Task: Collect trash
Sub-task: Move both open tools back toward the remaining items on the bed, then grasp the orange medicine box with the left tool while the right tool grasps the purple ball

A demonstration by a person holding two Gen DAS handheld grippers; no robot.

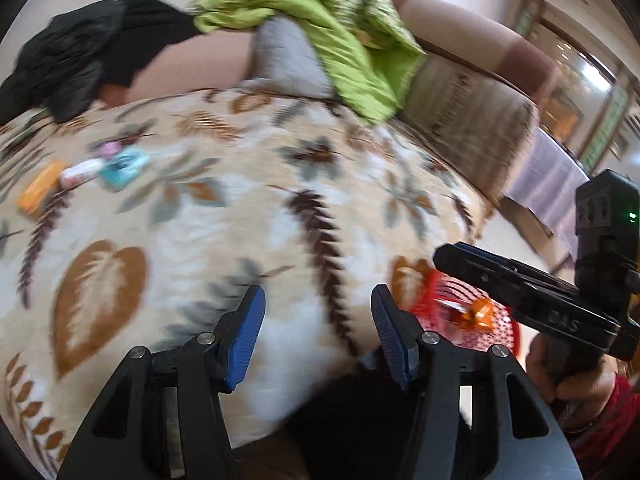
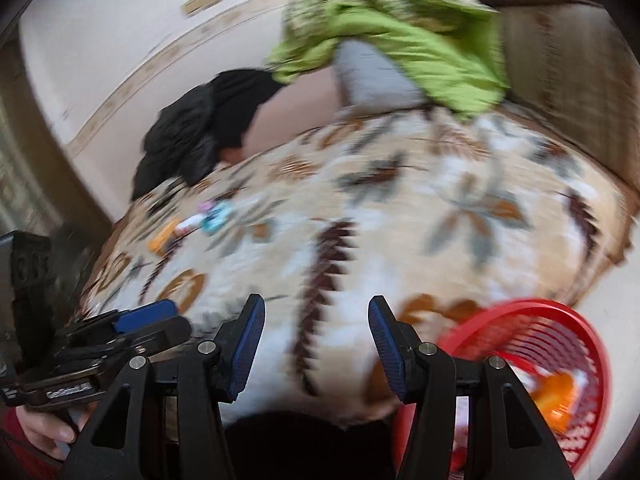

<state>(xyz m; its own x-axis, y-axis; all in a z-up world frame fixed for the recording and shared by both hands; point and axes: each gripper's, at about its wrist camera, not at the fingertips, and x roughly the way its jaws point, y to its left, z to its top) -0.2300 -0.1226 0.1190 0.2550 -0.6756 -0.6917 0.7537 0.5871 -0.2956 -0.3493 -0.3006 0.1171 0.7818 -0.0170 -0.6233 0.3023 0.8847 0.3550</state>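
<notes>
Spread across a bed: a plush leaf-printed blanket [image 1: 192,208], cream with brown, rust and grey-blue fronds, soft and bulging, nothing flat to press against. Heaped at its far edge: a crumpled lime-green quilt [image 1: 344,40], thin and quilted, over a grey pillow [image 1: 280,60]; beside these, toward the far left corner, a black glossy puffy jacket [image 1: 68,56]. Perched on the near right edge: a red plastic basket [image 2: 560,344], round, slotted wall, already holding orange scraps. Still lying near the left edge, well apart from the basket: a small cluster of trash, an orange wrapper [image 1: 40,190], a white-and-pink wrapper [image 1: 82,171], a teal packet [image 1: 124,168], with a pinkish scrap just behind; all blurred, likely thin, crinkly foil or film.

Left gripper [image 1: 318,332]: released, jaws apart, nothing between the ribbed blue pads. Right gripper [image 2: 316,340]: likewise released and empty.

Likely trouble: pinching plush pile along with a flat wrapper and dragging the blanket; slippery film sliding off the pads; nudging the basket off the soft edge; grippers clashing while close together.
</notes>
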